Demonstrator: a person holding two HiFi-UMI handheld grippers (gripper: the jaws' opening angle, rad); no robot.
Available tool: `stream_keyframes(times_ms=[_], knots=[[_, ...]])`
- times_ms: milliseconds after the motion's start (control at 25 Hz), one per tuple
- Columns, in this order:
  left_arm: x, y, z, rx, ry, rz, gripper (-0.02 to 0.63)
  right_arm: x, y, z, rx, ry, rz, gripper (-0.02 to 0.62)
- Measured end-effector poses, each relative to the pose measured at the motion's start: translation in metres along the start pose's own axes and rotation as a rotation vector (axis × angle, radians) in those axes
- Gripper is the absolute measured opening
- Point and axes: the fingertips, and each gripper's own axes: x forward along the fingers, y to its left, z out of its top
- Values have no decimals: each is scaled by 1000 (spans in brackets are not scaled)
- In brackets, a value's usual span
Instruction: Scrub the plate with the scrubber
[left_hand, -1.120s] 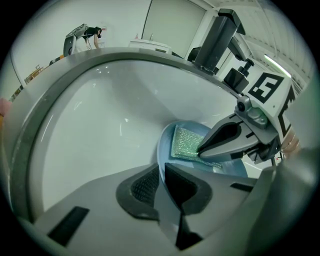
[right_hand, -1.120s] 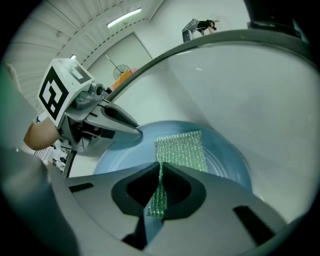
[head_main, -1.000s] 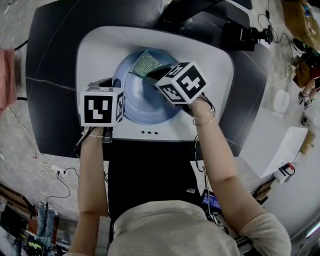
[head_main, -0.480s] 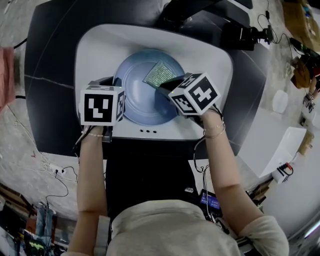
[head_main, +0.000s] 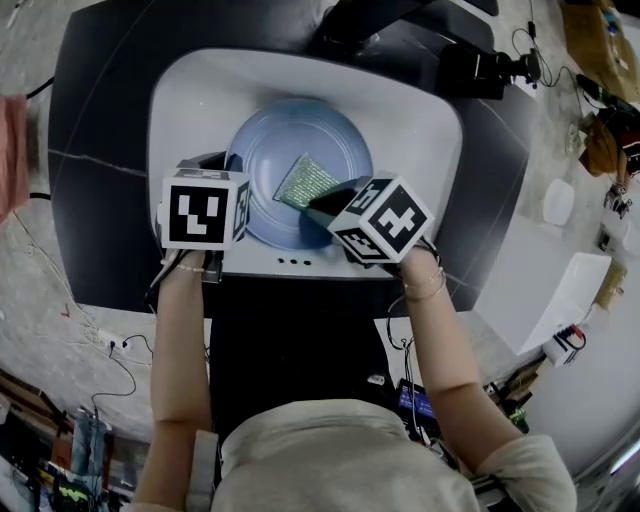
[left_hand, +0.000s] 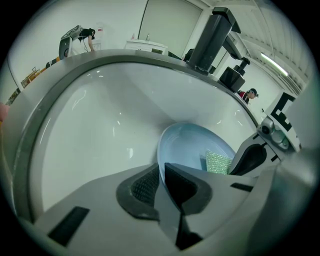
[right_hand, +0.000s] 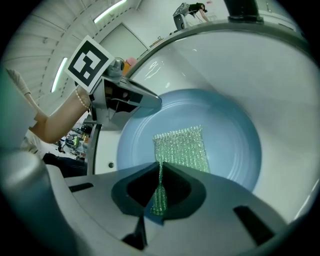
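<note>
Left hand-held gripper (left_hand: 161, 182): clamps the left rim of the plate (head_main: 285, 135).
Right hand-held gripper (right_hand: 160, 190): pinches the scrubber (right_hand: 182, 147), which lies on the plate.

Person wears a pale beige short-sleeved shirt (head_main: 340, 455) and a thin bracelet (head_main: 425, 284). The left gripper (left_hand: 161, 181) and right gripper (right_hand: 160, 192) have light grey bodies and dark ribbed pads (left_hand: 145, 186); each bears a white cube (head_main: 204, 210) with black square markers.

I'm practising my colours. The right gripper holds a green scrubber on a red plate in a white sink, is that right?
Not quite: the plate is blue, not red, as the head view shows. The rest stands: the right gripper holds the green scrubber on it, in the white sink.
</note>
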Motion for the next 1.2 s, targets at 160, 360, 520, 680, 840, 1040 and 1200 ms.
stream_keyframes(times_ms=[160,360,520,680,840,1040,1200], knots=[[0,-1,0,0,4,-2,48,2,12,7,2,-16,30,31],[0,0,-2,-5,11,1,49,9,26,17,-4,-40,55,31],[-1,1,-5,-11,17,4,49,14,35,24,-11,-49,81,31],[-1,2,-5,-14,15,8,49,18,38,32,-21,-59,71,31],[-2,2,-4,-8,9,7,49,26,36,37,-15,-80,66,31],[-1,2,-2,-5,1,3,49,29,31,50,41,-133,78,31],[1,3,-4,-12,5,1,49,30,19,60,103,-188,73,31]])
